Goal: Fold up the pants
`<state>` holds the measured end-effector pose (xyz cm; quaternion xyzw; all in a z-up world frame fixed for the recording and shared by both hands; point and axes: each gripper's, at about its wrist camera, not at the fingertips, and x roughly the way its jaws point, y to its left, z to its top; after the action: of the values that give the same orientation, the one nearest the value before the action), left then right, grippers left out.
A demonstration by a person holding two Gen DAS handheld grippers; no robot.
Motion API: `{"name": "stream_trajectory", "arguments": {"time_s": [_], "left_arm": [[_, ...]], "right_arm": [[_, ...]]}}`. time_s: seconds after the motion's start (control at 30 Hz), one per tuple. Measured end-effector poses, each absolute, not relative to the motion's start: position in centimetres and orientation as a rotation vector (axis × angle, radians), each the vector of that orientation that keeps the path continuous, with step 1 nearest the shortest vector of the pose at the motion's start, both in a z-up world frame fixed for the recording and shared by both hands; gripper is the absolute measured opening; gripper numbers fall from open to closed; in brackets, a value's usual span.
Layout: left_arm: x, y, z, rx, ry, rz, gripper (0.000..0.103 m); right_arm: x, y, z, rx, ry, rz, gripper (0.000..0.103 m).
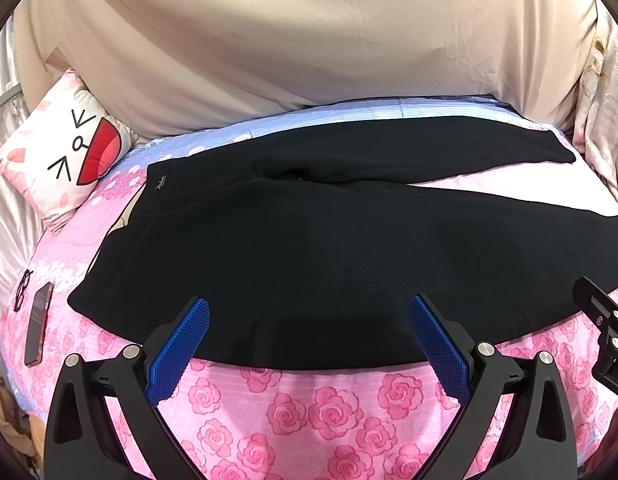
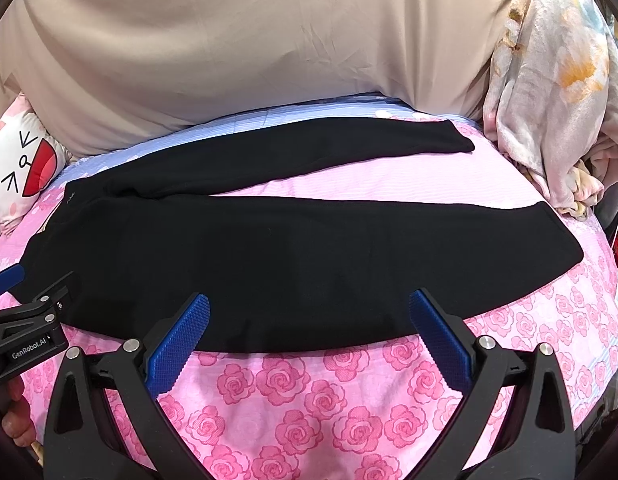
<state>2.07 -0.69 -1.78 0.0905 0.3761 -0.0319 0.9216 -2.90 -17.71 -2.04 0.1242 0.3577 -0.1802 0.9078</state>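
Two hand-held grippers, the left hand-held gripper point(image 1: 309, 312) and right hand-held gripper point(image 2: 309, 308), hover with jaws apart above the near edge of one pair of black pants point(image 1: 309, 248) spread flat on the rose-patterned bed point(image 1: 293, 408), beside one cartoon pillow point(image 1: 65, 156) and one phone point(image 1: 39, 324).

Cat-face pillow point(image 1: 63, 152), phone point(image 1: 39, 322), glasses point(image 1: 23, 289)

pants point(image 1: 309, 248) logo point(image 1: 162, 182) too small to read.
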Motion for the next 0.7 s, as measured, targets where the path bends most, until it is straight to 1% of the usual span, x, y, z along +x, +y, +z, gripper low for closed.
{"name": "stream_trajectory", "arguments": {"time_s": [0.47,0.6,0.7], "left_arm": [[3.0,-0.6,-1.7,0.187,0.781,-0.076,0.098],[3.8,-0.5,-1.5,0.189,0.770,-0.073,0.098],[4.7,-0.7,-1.3,0.194,0.767,-0.068,0.097]], "right_arm": [[-2.4,-18.7,-2.3,0.239,0.739,-0.378,0.098],[-1.7,-22.3,-1.8,0.246,0.726,-0.379,0.098],[-1.2,-27.6,-0.8,0.297,0.696,-0.408,0.098]]}}
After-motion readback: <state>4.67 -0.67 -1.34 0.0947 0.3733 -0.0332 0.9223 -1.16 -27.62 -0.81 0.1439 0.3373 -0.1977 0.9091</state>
